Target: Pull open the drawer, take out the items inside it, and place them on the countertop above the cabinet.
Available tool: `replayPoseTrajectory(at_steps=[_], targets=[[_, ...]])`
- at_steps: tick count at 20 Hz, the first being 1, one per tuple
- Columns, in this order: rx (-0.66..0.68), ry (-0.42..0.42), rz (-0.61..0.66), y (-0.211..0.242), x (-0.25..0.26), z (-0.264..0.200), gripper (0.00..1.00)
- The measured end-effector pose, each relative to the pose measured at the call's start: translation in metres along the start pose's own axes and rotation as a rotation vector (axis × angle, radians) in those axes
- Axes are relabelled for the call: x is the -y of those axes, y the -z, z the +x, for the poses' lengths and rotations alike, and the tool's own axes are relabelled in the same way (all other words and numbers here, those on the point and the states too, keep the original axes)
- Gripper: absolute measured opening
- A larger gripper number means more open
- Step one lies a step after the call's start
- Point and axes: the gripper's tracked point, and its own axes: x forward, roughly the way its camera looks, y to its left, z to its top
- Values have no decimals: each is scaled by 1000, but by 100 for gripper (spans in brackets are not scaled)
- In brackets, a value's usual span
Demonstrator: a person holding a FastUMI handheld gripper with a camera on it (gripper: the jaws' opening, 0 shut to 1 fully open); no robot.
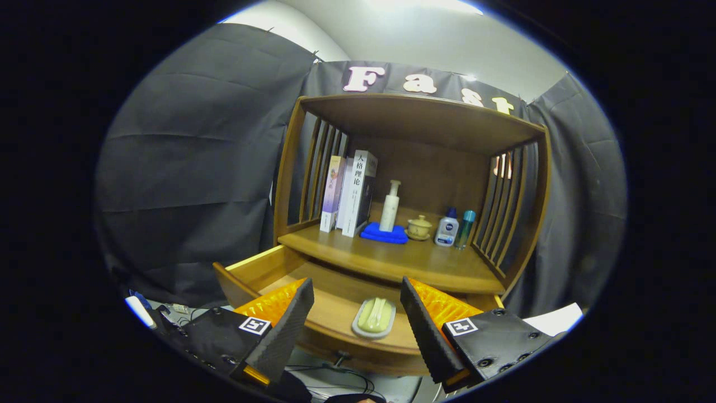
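So the pale green oval soap dish [374, 317] is sitting on the floor of the pulled-out brown wooden drawer [254, 268], near its front edge, right between the gripper [357, 302] fingers, which are spread wide and not touching it. Looks like the drawer-opening bit is done and the grab comes next: I'd guess it needs to drop lower, then squeeze. The wooden countertop [391, 260] above has bare space in front of the folded blue cloth [384, 234].

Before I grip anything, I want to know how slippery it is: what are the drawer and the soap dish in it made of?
Drawer: looks like varnished wood, brown with a sheen. Soap dish, between the open tongs: seems smooth glazed ceramic or plastic, pale and glossy; cannot tell which.
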Motion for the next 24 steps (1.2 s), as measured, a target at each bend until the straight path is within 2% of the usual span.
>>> replayPoseTrajectory(at_steps=[4, 7, 10, 14, 17, 21, 24], targets=[[-23, -8, 30, -11, 24, 33, 98], [-90, -31, 80, -6, 36, 60, 98], [-211, -81, 122, 12, 38, 85, 98], [-350, -158, 272, 39, 26, 111, 98], [-440, -128, 273, 69, 34, 123, 97], [-553, -129, 362, 105, 33, 128, 97], [-623, -137, 377, 126, 30, 135, 97]])
